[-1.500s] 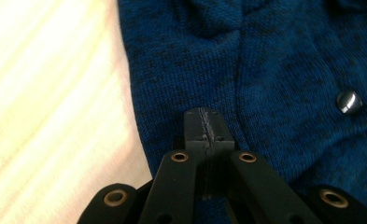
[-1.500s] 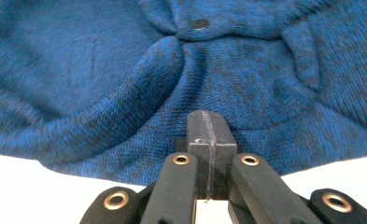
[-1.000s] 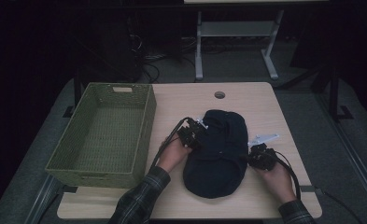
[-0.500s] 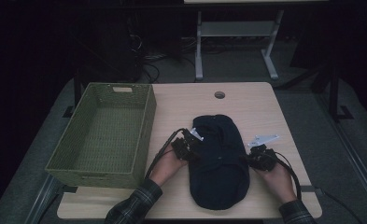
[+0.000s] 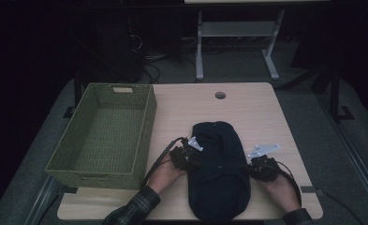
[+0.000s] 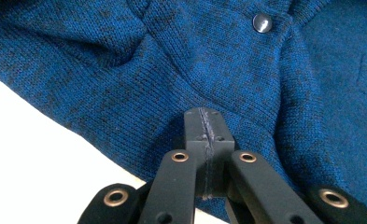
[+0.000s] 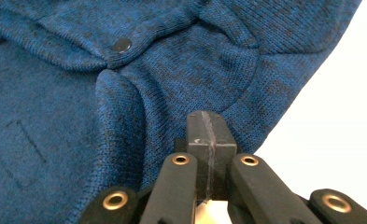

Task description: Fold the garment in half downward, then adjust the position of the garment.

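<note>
One dark blue knitted garment is seen lying on the pale wooden table, towards its near edge and to the right of the basket, with its near end reaching the table's front edge. In the left gripper view the knit is shown as blue flecked with black, and one dark round button is counted on it; one such button is likewise seen in the right gripper view, where a faint rectangular stitched outline is also visible on the cloth.

Two grippers are counted. The left gripper is held at the garment's left edge, and the right gripper at its right edge, each in one of the person's hands. In each gripper view the two black jaws are pressed together with no gap between them, lying over the knit near its edge; whether cloth is pinched between them cannot be told.

One green woven rectangular basket is placed on the left part of the table, beside the garment and apart from it. Nothing is held in it. One small round hole is seen in the tabletop near the far edge.
</note>
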{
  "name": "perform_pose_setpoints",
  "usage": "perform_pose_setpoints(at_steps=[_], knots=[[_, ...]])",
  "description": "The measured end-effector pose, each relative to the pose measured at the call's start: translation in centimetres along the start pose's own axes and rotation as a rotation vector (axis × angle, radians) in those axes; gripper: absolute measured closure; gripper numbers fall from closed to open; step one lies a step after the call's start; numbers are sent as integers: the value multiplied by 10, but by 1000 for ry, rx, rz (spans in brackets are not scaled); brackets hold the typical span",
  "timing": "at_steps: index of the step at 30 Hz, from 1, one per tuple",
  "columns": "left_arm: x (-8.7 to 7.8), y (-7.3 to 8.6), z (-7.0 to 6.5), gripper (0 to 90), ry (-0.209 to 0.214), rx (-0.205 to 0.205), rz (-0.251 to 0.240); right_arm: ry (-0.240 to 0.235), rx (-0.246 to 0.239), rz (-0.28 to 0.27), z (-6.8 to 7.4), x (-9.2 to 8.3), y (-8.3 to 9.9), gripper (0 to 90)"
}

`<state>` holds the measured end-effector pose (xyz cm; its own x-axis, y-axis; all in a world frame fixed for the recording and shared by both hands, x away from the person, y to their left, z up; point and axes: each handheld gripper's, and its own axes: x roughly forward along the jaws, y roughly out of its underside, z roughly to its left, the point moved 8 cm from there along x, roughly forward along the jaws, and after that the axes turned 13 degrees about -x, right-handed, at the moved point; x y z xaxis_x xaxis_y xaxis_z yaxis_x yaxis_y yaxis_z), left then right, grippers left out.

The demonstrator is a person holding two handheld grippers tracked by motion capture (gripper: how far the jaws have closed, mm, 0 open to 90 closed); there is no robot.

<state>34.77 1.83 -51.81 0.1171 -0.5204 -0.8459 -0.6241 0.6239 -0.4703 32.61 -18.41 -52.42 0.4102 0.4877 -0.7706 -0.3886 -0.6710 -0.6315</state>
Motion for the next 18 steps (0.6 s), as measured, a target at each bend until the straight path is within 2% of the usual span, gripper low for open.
perform_pose_setpoints(at_steps=[4, 9, 12, 18], knots=[[0, 4, -6, 900, 11, 9, 10, -13, -50, -5, 10, -4, 4, 897], [-1, 6, -11, 900, 10, 19, 7, -21, -60, -14, 18, -8, 7, 898], [-1, 6, -11, 900, 14, 21, 5, -9, -68, -10, 19, -8, 7, 898], [-1, 6, -10, 900, 25, 22, 7, -18, -68, -19, 18, -8, 7, 886]])
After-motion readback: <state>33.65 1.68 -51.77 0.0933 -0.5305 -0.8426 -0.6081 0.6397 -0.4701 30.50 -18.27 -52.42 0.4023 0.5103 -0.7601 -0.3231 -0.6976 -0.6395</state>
